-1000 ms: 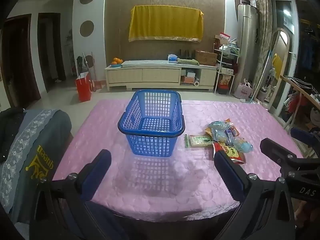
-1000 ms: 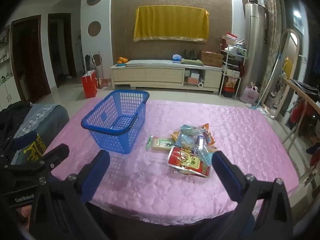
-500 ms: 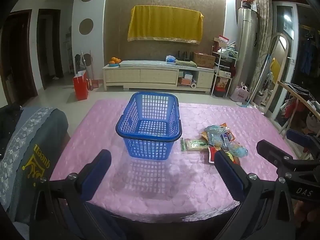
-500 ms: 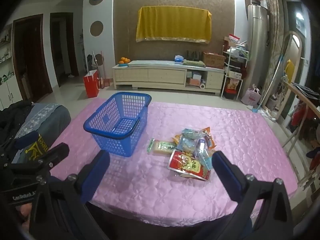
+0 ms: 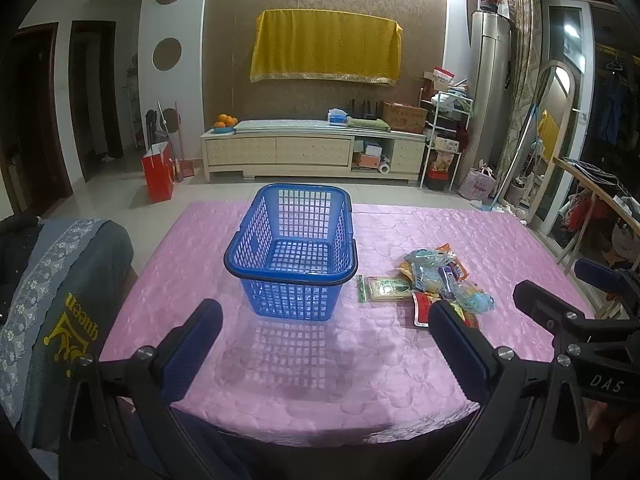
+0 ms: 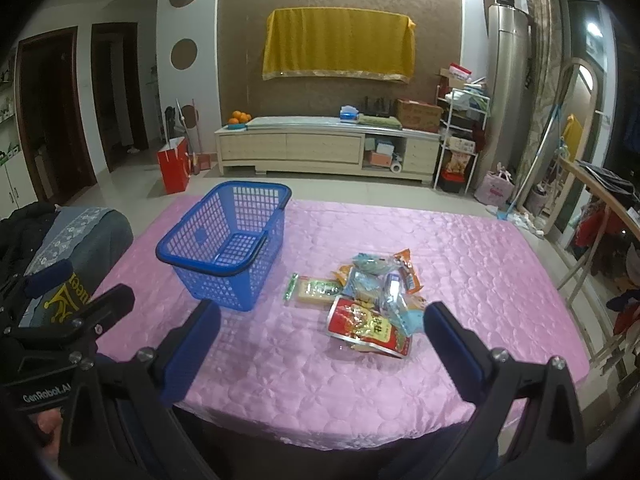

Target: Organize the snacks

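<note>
left gripper [image 5: 324, 332] hovering wide open, gripping nothing | right gripper [image 6: 320, 336] likewise | blue basket [image 5: 292, 252] sitting beside snack packets [image 6: 368, 296] on pink tablecloth [image 6: 460, 264]

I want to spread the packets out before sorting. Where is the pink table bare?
Bare: the near strip before the blue basket and snack pile, plus the right and far side of the table. Crowded: the narrow gap between basket and pile.

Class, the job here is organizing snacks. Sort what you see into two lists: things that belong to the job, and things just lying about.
Belongs to the job:
blue basket, empty
pile of snack packets beside it
left gripper and right gripper, both open

Just lying about:
red bag on the floor
oranges on the cabinet
yellow cloth on the wall
</note>
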Motion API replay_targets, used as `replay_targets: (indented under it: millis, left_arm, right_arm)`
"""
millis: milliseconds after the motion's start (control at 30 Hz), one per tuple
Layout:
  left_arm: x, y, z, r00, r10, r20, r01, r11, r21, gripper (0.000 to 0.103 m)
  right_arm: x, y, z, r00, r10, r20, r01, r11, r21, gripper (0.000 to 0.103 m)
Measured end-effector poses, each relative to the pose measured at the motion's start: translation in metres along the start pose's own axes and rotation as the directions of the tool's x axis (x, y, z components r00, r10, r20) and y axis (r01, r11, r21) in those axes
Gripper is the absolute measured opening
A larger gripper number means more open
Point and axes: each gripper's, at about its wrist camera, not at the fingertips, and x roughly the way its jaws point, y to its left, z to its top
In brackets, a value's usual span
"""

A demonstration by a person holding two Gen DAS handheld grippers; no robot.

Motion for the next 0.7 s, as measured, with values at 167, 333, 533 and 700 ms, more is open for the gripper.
replay_targets:
  millis: [167,333,533,700]
  left_arm:
    - [0.0008,-0.0009,-0.0004,1.0,0.001,-0.002,-0.001,1.0,0.0,0.102]
    - [0.0016,-0.0003,0.0003,1.0,0.003,-0.006,-0.003,1.0,0.001,0.102]
    - [-0.0002,0.0008,-0.002,1.0,0.003,-0.005,-0.003,1.0,-0.001,0.102]
    - [-0.0028,0.0004,-0.0013,1.0,0.008,-0.004,-0.008,1.0,-0.001,0.102]
  right_arm:
    - [0.0005,-0.0001,0.0003,1.0,0.002,-0.001,-0.002,1.0,0.002,0.103]
    - [-0.0006,-0.0012,0.0004,1.0,0.006,-0.004,-0.006,1.0,0.002,0.103]
    - [-0.0007,-0.0013,0.0002,1.0,0.004,-0.003,-0.004,1.0,0.004,0.103]
    - [-0.0012,-0.001,-0.0003,1.0,0.012,-0.002,-0.012,1.0,0.002,0.103]
